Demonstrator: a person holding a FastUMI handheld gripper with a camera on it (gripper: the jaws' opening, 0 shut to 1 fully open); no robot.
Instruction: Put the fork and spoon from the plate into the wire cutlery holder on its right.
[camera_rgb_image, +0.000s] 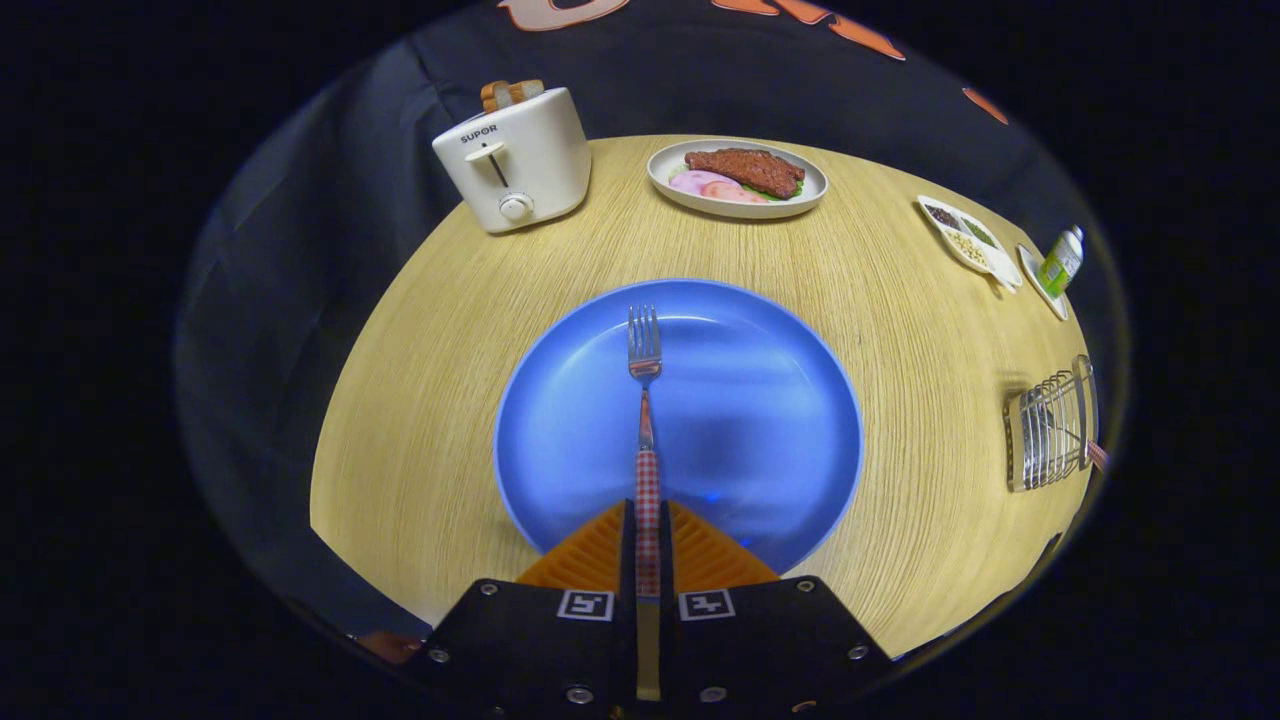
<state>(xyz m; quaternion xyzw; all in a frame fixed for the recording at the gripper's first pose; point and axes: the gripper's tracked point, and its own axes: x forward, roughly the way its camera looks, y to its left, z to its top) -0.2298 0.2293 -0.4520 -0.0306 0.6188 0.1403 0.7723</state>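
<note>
Gripper view: gripper (648, 535) clamped on fork (645, 400) handle over plate (760, 420), wire cutlery holder (1050, 428) at 3 o'clock w/ a handle already inside, fork drop-off left.

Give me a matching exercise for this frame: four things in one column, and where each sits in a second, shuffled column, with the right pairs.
Things:
1. fork
2. toaster
3. wire cutlery holder
4. white plate of food

Places:
A. far side of the table, beyond the blue plate
B. handle clamped between the gripper fingers, tines pointing ahead over the blue plate
C. right of the blue plate, near the table edge
D. far left of the table, bread in its slots

Pairs: 1-B, 2-D, 3-C, 4-A
</note>
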